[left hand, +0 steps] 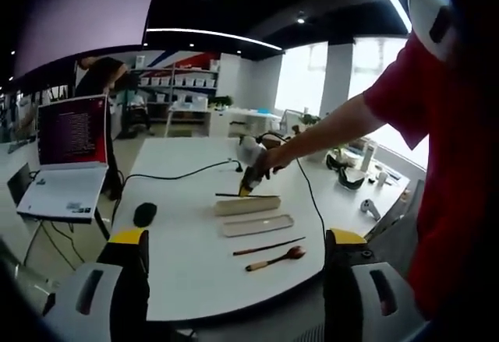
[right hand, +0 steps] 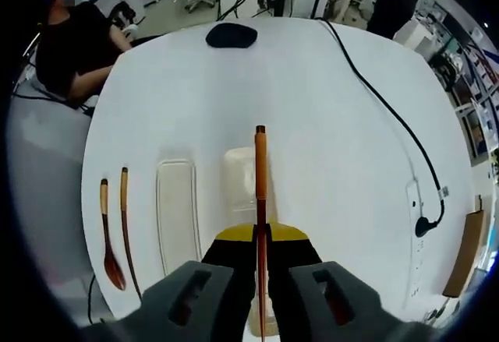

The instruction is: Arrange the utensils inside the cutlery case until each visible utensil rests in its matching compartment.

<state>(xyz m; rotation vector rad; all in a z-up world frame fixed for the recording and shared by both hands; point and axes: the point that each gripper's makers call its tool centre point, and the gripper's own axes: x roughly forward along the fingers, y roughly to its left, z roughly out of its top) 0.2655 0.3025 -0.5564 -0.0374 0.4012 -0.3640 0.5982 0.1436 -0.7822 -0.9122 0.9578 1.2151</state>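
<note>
In the right gripper view, going left to right on the white tabletop (right hand: 312,124): a wooden spoon (right hand: 108,241), a lone chopstick (right hand: 126,225), the case lid (right hand: 176,216), then the cutlery case (right hand: 238,178). The right gripper (right hand: 261,241) has its jaws closed on a second chopstick (right hand: 260,194), held over the case. This looks like the placing step; next, lower it into its slot and release. The left gripper (left hand: 234,272) waits with jaws wide apart, holding nothing.

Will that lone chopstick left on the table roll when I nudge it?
Probably. The chopstick looks thin, round and stiff, lying flat beside the spoon on the smooth white table, so it may roll or slide. Likely very light; grip near its middle.
</note>
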